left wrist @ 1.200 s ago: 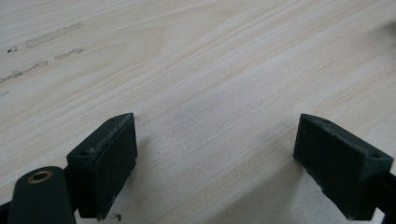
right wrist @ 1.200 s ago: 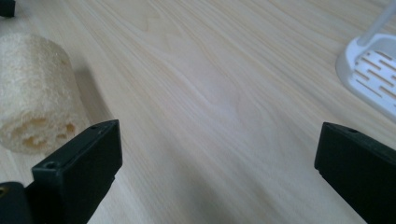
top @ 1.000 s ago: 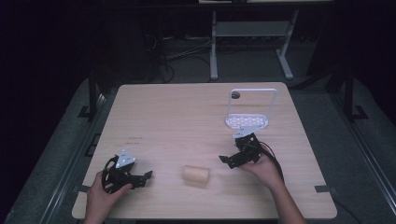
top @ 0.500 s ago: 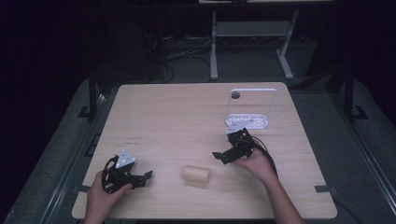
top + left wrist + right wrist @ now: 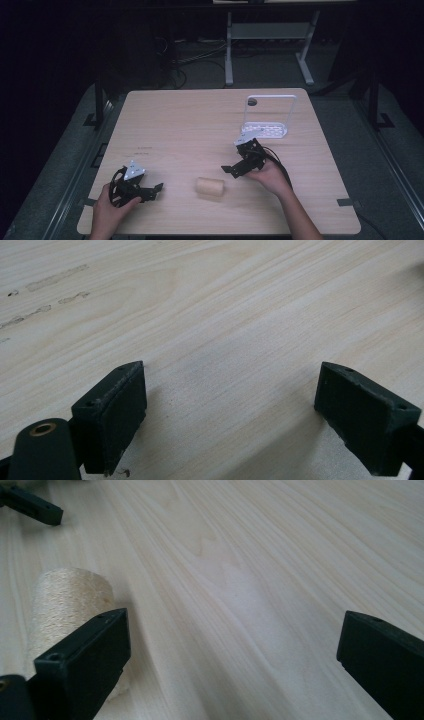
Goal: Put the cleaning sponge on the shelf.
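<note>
At the near left of the worktop (image 5: 200,120), the left tool (image 5: 156,190) rests low on the wood in the person's left hand (image 5: 107,212), its jaws standing wide apart with nothing but bare grain between them, as the left gripper view confirms. To its right, near the front edge and about midway between the two hands, lies the pale roll (image 5: 209,186): a short cylinder on its side, wound in what looks like rough, light-coloured cord or fibre. In the right gripper view the roll (image 5: 67,600) shows a coarse, matt surface, partly behind one jaw and not between the two. I judge it light and fairly firm, with enough texture that the pads should not slip; it is likely to roll if nudged along the worktop, so a hold across the middle of its round body, jaws closing on the curved sides, seems the safest. Just right of the roll, the right tool (image 5: 229,171) hovers close, aimed toward it, jaws spread wide and empty. Farther back on the right stands a white wire rack (image 5: 268,116), well apart from the roll.
</note>
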Demonstrator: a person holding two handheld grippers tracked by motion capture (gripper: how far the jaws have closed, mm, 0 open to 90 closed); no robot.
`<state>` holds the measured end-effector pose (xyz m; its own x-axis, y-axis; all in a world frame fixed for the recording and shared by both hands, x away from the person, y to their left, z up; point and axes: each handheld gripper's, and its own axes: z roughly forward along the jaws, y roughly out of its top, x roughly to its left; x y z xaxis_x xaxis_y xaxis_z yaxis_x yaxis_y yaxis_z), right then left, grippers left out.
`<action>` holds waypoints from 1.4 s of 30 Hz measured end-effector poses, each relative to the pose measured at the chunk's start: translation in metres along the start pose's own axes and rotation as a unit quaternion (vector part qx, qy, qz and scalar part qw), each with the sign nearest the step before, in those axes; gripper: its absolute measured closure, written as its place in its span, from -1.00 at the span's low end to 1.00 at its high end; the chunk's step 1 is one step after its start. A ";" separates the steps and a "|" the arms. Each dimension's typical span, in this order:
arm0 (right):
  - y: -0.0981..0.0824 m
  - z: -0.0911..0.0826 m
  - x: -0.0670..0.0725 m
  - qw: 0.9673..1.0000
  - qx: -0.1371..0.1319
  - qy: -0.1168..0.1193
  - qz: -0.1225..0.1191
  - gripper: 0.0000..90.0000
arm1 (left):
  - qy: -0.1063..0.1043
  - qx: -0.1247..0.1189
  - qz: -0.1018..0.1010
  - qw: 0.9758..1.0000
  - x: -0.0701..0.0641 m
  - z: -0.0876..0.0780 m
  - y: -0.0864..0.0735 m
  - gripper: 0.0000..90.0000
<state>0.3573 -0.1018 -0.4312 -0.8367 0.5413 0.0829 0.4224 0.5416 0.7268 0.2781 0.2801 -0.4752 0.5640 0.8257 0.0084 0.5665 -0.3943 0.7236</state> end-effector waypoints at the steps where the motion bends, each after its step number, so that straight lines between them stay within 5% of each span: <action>1: 0.000 0.000 0.001 1.000 0.001 0.002 -0.002 -0.99 | 0.000 0.000 0.000 1.000 0.000 0.000 0.000 -0.72; 27: 0.013 0.013 0.041 0.995 0.015 0.078 -0.064 -0.99 | 0.000 -0.001 -0.002 1.000 0.000 0.000 0.000 -0.72; 42: 0.014 0.025 0.055 0.991 0.036 0.094 -0.088 -0.99 | 0.000 -0.001 -0.002 1.000 0.000 0.000 0.000 -0.72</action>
<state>0.3259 -0.0483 -0.4334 -0.9470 0.3084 0.0900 0.2825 0.6658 0.6906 0.2781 0.2798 -0.4754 0.5620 0.8271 0.0063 0.5667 -0.3906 0.7255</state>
